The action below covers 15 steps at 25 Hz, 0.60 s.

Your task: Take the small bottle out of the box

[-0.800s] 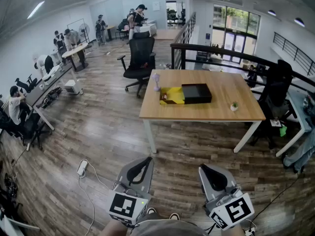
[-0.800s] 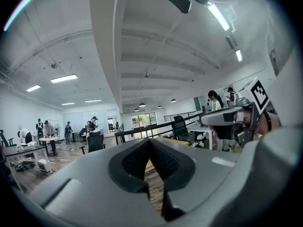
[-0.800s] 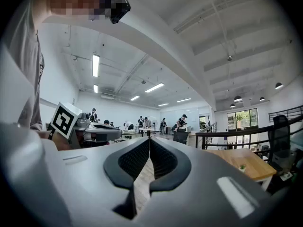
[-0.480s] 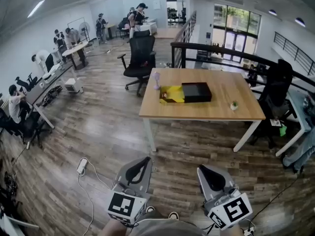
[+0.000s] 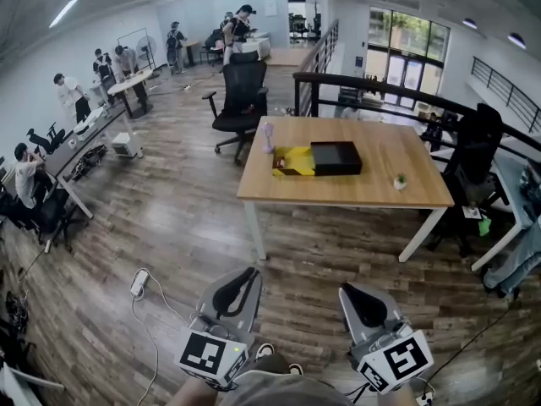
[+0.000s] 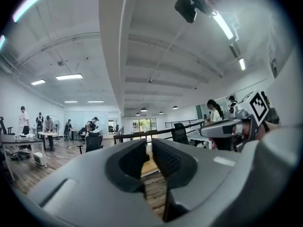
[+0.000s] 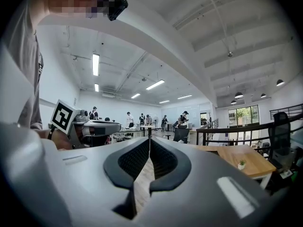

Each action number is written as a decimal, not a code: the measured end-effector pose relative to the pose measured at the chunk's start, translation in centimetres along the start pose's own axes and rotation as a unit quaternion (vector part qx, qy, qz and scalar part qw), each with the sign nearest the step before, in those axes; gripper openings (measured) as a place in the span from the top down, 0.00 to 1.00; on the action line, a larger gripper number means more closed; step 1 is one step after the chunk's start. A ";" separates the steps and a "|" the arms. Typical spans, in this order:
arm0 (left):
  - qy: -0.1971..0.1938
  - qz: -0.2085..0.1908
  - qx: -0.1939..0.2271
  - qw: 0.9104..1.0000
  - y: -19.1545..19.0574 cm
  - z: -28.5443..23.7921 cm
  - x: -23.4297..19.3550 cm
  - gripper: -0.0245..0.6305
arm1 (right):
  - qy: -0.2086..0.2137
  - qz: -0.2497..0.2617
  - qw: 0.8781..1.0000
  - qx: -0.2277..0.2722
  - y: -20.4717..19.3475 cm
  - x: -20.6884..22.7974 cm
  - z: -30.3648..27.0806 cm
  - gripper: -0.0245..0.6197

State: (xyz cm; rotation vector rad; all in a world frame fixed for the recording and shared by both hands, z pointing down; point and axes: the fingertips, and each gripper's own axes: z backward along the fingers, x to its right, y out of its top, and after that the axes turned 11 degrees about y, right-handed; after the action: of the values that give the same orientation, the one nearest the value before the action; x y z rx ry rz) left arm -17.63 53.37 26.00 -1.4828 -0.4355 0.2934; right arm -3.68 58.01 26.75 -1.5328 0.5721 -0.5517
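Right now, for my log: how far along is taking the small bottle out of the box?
Nothing done: the black rectangular box sits on the light wooden table across the room, no bottle visible. In hand: nothing; left claw and right claw are shut, empty. Left: walk over, lift the bottle out.

Wooden table (image 5: 355, 194), black box (image 5: 336, 158), yellow packaging (image 5: 297, 161), small plant (image 5: 400, 181)

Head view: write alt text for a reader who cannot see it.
A wooden table some way ahead carries a black box, a yellow item against the box's left side, and a small plant to its right. Near the camera, the left gripper and right gripper are held low, both shut and empty, well short of the table.
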 end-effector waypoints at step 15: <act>0.000 0.005 -0.009 1.000 -1.8 -6.3 -2.1 0.56 | -0.003 -0.010 1.000 -0.007 -1.2 4.0 -3.9 0.94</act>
State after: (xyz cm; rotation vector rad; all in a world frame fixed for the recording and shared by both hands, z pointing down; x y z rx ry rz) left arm -16.80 46.72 27.42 -1.5039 -0.4321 0.2977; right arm -3.20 52.50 28.12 -1.5547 0.5582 -0.5594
